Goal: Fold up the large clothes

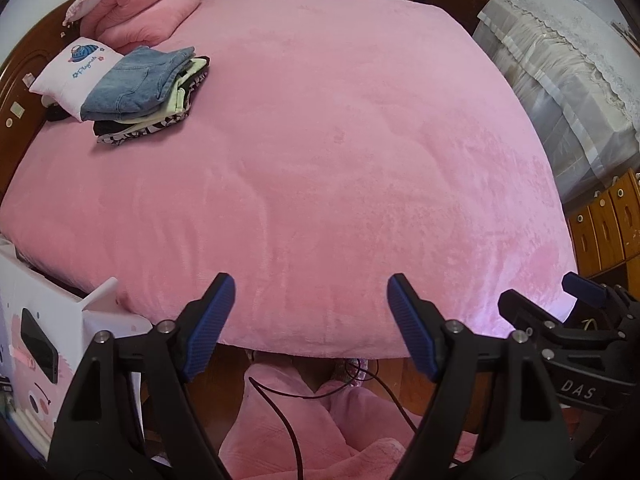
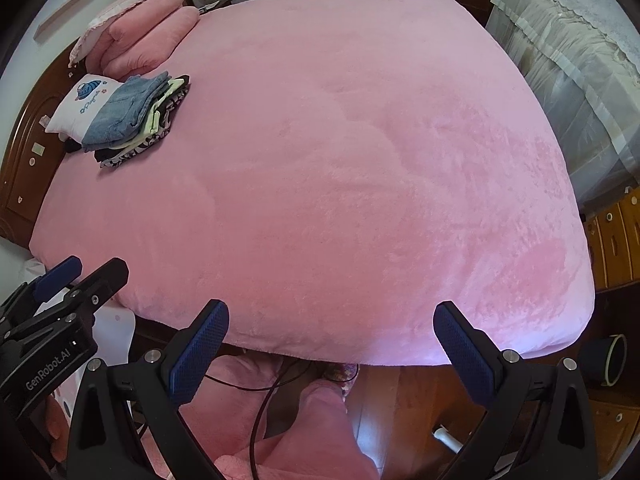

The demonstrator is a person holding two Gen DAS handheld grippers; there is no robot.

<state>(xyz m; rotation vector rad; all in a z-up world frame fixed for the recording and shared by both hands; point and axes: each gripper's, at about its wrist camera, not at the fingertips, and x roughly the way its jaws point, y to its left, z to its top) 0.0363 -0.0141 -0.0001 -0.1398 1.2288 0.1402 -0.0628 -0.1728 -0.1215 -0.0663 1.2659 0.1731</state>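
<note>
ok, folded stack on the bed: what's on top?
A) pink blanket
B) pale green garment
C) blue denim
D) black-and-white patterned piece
C. The blue denim piece lies on top of the folded stack, with the pale green garment and the black-and-white patterned piece showing beneath it, beside the white pillow near the headboard.

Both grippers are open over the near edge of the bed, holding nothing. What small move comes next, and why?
Probably turn to fetch another garment. The left gripper and right gripper hang open and apart; the pink blanket has nothing spread on it, and the only clothes are the folded stack by the pillows.
</note>
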